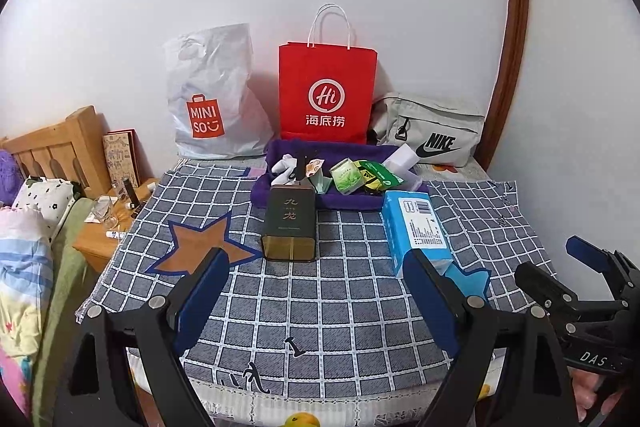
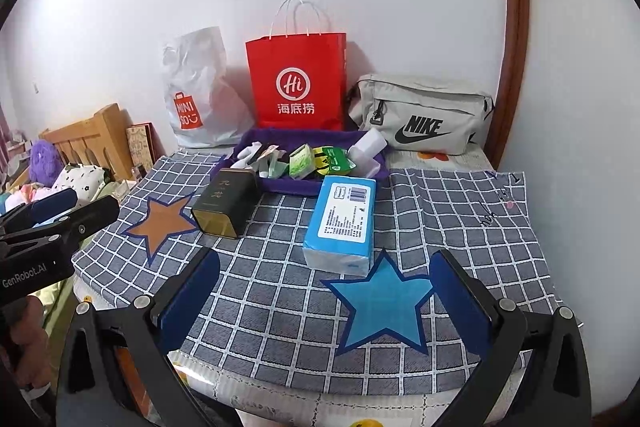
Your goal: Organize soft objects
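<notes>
Both grippers hover above the near edge of the checked cloth, nothing between the pads. Left gripper spread wide; right gripper likewise spread. Blue tissue pack lies flat on the cloth, its near end just touching the blue star patch. Dark tea tin lies beside the brown star patch. Behind them, a purple tray holds small soft packets. Red paper bag, white Miniso bag and grey Nike pouch line the wall.
</notes>
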Demonstrator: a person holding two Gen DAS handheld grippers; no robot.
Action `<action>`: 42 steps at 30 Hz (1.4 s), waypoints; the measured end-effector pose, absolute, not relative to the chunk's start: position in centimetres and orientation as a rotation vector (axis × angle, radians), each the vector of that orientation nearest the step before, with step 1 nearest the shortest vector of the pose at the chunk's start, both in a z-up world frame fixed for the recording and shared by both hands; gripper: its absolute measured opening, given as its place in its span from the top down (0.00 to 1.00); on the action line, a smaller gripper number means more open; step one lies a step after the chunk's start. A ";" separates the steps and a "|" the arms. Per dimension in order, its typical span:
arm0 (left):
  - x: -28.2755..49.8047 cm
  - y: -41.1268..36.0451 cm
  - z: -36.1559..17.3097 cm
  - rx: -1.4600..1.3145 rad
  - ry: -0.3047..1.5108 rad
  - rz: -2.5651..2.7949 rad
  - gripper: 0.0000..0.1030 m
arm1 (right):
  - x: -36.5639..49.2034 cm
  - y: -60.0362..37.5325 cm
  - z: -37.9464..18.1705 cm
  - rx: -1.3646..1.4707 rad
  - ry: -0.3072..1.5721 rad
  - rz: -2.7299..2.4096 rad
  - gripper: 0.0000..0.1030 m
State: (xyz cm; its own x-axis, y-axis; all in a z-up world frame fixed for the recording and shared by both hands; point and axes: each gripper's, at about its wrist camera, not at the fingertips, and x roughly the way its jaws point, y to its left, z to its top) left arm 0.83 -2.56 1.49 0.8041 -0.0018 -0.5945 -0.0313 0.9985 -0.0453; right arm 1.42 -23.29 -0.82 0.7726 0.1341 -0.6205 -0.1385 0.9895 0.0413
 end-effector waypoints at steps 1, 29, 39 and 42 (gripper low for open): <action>0.8 -2.6 1.5 -0.052 0.637 0.014 0.14 | 1.4 -23.2 -0.8 -0.009 0.671 0.148 0.00; 0.8 -2.7 1.5 -0.050 0.645 0.018 0.14 | 1.2 -23.3 -0.5 -0.007 0.662 0.155 0.00; 0.8 -2.6 1.4 -0.049 0.646 0.015 0.14 | 1.1 -23.3 -0.3 -0.003 0.663 0.157 0.00; 0.8 -2.6 1.4 -0.050 0.645 0.015 0.14 | 1.1 -23.3 -0.3 -0.002 0.661 0.157 0.00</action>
State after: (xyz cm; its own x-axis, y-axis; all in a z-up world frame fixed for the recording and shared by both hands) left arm 0.79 -2.60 1.44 0.7989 -0.0019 -0.6014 -0.0290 0.9987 -0.0417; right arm 1.13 -23.30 -0.26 0.7781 0.1446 -0.6112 -0.1462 0.9881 0.0477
